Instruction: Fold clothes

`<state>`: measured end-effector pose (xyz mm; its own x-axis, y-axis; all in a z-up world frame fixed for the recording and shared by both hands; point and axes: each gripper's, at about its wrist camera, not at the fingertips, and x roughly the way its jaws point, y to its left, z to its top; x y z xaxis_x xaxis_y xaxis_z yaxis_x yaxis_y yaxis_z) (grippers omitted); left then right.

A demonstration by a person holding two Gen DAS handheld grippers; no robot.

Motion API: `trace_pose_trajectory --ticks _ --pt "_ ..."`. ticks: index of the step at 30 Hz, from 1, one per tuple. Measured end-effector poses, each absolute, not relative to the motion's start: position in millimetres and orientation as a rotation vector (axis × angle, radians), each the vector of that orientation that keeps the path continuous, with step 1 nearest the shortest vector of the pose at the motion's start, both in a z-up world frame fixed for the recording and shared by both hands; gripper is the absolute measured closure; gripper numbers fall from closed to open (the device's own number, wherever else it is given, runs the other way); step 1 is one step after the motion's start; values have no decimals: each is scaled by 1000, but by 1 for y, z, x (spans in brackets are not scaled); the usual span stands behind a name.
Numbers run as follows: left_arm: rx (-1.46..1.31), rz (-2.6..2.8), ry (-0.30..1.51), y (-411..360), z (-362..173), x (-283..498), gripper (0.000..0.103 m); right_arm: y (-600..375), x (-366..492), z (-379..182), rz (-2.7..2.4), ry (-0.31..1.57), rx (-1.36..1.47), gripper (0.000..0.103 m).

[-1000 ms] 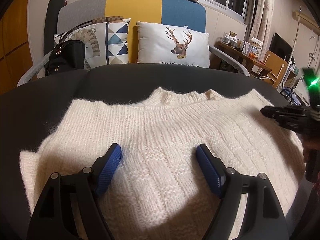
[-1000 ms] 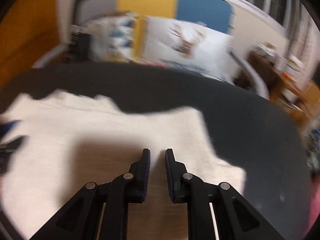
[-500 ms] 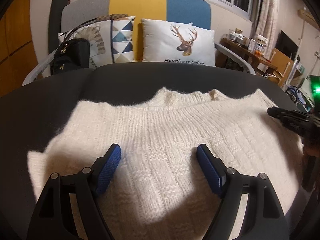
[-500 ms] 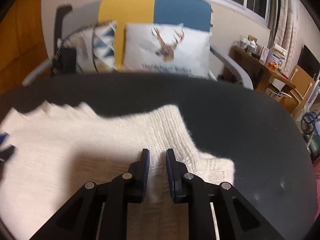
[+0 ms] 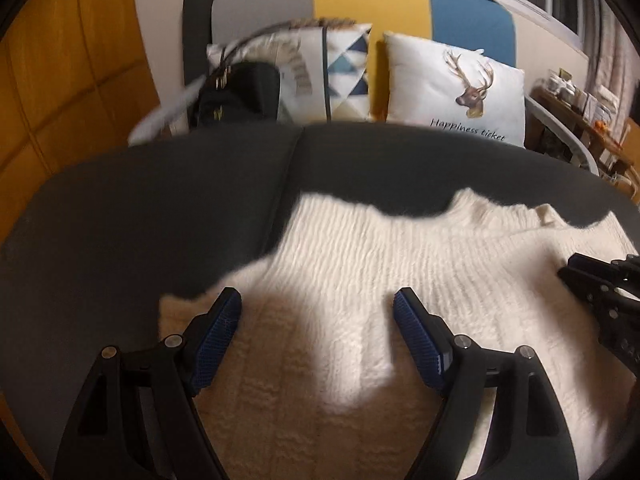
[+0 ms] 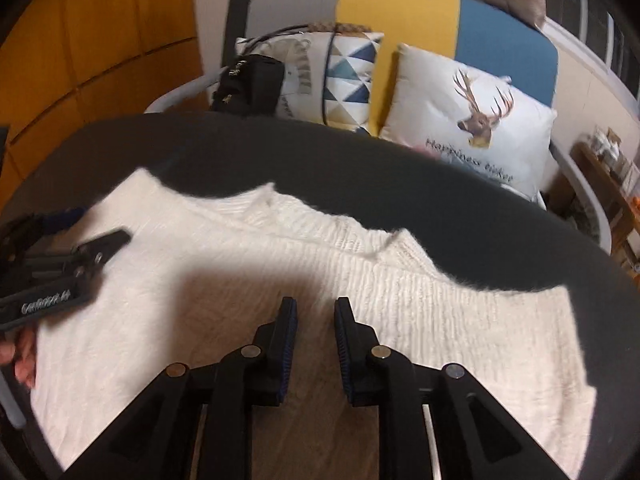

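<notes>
Two claws hang low over the cream knit sweater (image 5: 360, 280), and neither grips anything. Your left claw (image 5: 317, 332) is spread wide, its blue pads (image 5: 218, 336) well apart above the sweater's left half, with nothing between them. Your right claw (image 6: 313, 334) is nearly closed, a narrow gap left between its pads (image 6: 286, 340), and it sits above the middle of the sweater (image 6: 280, 280); whether either claw's tips touch the knit cannot be told. Each claw shows at the edge of the other's view: the right one (image 5: 600, 292) at the far right, the left one (image 6: 60, 260) at the far left, with your fingers (image 6: 22, 354) behind it.

You have the sweater spread flat on the dark grey surface (image 5: 140, 216), its long axis running left to right across both views. Its neckline (image 6: 332, 224) points away from you, toward the sofa, and one sleeve end (image 5: 176, 312) lies at the left.

Beyond the surface (image 6: 440, 192) stands a sofa (image 5: 400, 8) in grey, yellow and blue, carrying a black handbag (image 5: 236, 92), a triangle-patterned pillow (image 5: 344, 72) and a white deer pillow (image 5: 456, 88).
</notes>
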<state>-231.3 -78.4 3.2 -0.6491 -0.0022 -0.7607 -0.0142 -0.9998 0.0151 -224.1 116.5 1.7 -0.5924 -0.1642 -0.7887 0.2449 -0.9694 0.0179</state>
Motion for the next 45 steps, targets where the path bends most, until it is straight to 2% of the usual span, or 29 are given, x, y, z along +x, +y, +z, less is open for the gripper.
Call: trace_pose_trajectory --ticks 4,10,25,31,33,38,45 --pt "-1321 2834 -53 -85 -5 -234 20 128 -240 -8 -2641 -18 1318 83" --pt "-1309 2861 -32 -80 -10 -230 18 121 -236 -6 -2699 65 1285 83" --pt "-1314 2825 -120 -86 -16 -231 17 131 -238 -8 -2647 -13 1284 81" --pt "-1310 2826 -126 -86 -17 -233 17 160 -212 19 -2642 -108 1218 81" --pt "-1312 2830 -118 -86 -18 -233 17 166 -204 18 -2678 -62 1258 81" --pt "-1313 2826 -123 -86 -18 -232 17 175 -203 2 -2774 227 1277 79" --pt "-1346 2775 -124 -88 -21 -240 14 193 -211 -9 -2775 100 1265 77"
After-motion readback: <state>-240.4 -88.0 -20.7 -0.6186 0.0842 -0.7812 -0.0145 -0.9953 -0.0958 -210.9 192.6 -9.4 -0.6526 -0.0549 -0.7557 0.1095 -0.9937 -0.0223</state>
